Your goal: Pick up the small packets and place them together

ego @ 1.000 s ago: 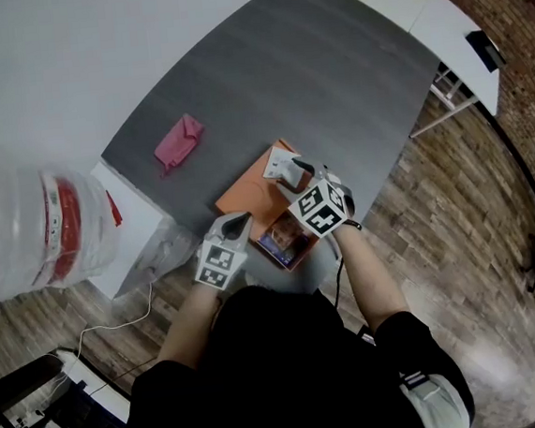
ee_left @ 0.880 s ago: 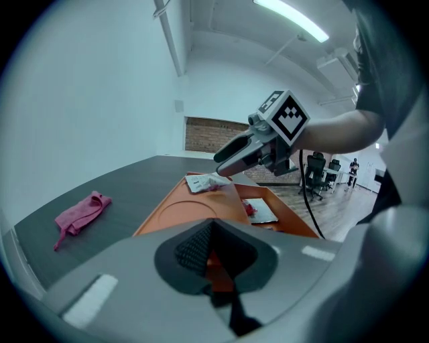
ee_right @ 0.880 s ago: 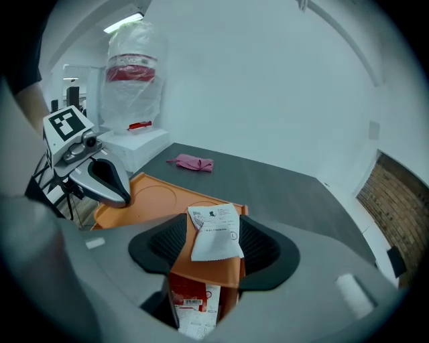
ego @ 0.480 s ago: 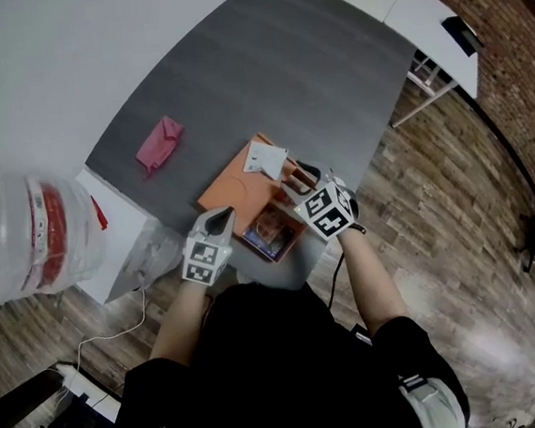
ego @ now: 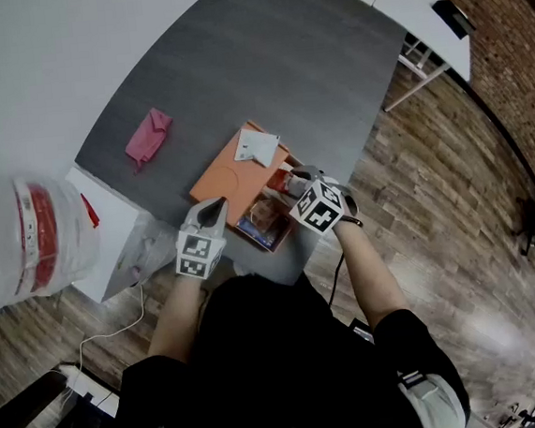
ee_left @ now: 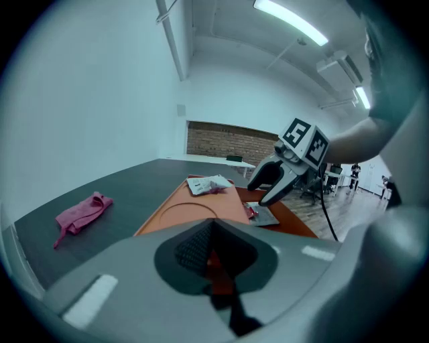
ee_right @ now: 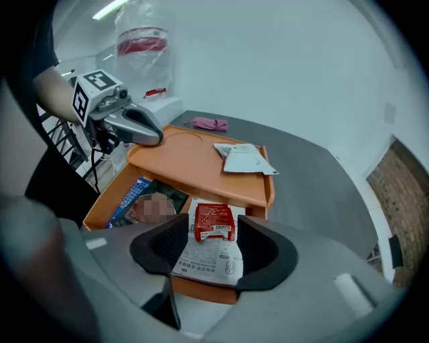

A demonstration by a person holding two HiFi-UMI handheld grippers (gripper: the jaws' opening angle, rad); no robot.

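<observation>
Where box opens, red packet lies

Strip lights on the ceiling give me bright, even light with only faint shadows on the table. The picture from my left tongs has a cold bluish tint. Both tong cameras bend straight lines and go black at the corners, and from my head camera the water bottle at the left edge looks smeared and washed out.
</observation>
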